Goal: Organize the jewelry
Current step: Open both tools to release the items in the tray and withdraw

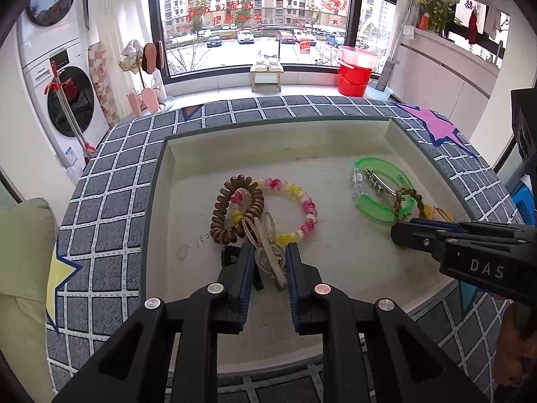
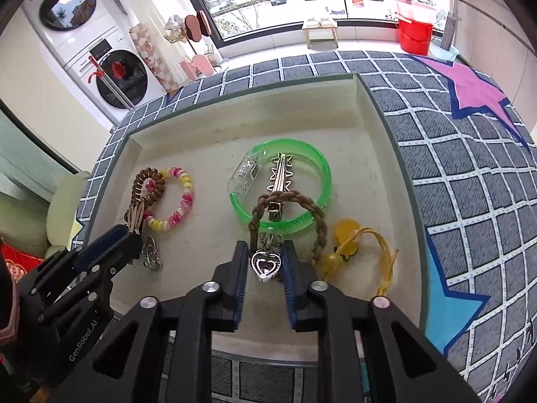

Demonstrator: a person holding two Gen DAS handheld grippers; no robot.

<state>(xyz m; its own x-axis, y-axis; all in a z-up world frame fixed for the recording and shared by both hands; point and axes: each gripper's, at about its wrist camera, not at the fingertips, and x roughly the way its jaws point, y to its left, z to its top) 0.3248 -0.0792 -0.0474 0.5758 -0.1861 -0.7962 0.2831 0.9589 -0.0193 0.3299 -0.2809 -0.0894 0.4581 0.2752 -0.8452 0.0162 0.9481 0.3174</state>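
Observation:
A cream tray (image 1: 161,181) (image 2: 379,127) holds the jewelry. My left gripper (image 1: 268,252) is shut on a beige hair clip (image 1: 265,235) with a silver piece under it, beside a brown coil hair tie (image 1: 235,208) and a pink-yellow bead bracelet (image 1: 302,208). My right gripper (image 2: 265,255) is shut on a silver heart pendant (image 2: 265,267), just in front of a brown braided ring (image 2: 288,215), a green bangle (image 2: 302,174) and a gold star hair clip (image 2: 280,178). A yellow tasselled charm (image 2: 349,241) lies right of it.
The tray sits on a grey checked cloth (image 1: 114,181) with star patches (image 2: 470,80). The right gripper's body (image 1: 470,245) reaches in from the right in the left wrist view. A washer, a stool and a red bucket (image 1: 355,74) stand beyond the table.

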